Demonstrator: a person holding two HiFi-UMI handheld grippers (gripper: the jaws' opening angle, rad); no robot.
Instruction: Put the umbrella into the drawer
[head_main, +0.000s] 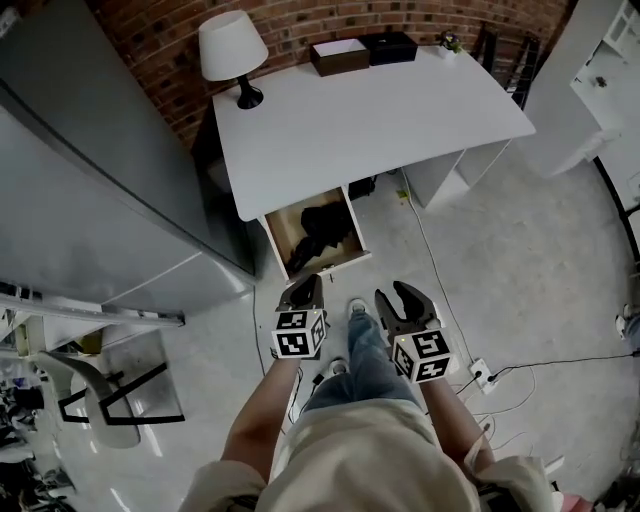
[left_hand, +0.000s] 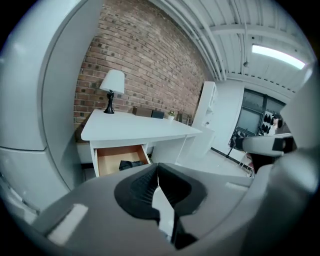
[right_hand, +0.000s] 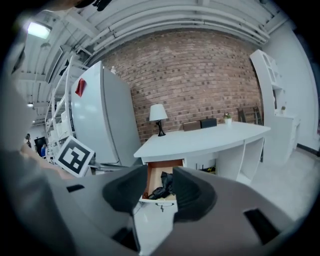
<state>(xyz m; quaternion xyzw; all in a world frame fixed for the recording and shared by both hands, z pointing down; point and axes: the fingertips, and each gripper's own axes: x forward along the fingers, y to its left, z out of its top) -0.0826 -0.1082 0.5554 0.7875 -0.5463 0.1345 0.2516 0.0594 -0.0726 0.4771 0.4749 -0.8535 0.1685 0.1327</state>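
Umbrella (head_main: 318, 232) in the open drawer (head_main: 284, 226) of the white desk (head_main: 370, 110), a dark folded bundle on the wooden bottom, inside the walls and reaching toward the front panel. Placing looks done, to judge from this; what seems left is a clean retreat and perhaps closing the drawer. Left gripper (head_main: 305, 284) well short of the drawer, above the person's legs, jaws pressed together with nothing in them. Right gripper (head_main: 397, 293) just beside it, jaws partly apart and likewise empty, only the distant drawer showing through the gap. For a good finish: look first at whether any fold or strap of the umbrella rides above the drawer's rim, which cannot be told from here; if so, tuck it down with one closed tip before anything else. Then set a closed gripper flat against the middle of the front panel and push straight along the runners, slowly, so as not to skew the drawer or pinch fabric under the desktop. Keep the other gripper clear of the gap. Stay away from the lamp (head_main: 233, 50) at the desk's far corner.
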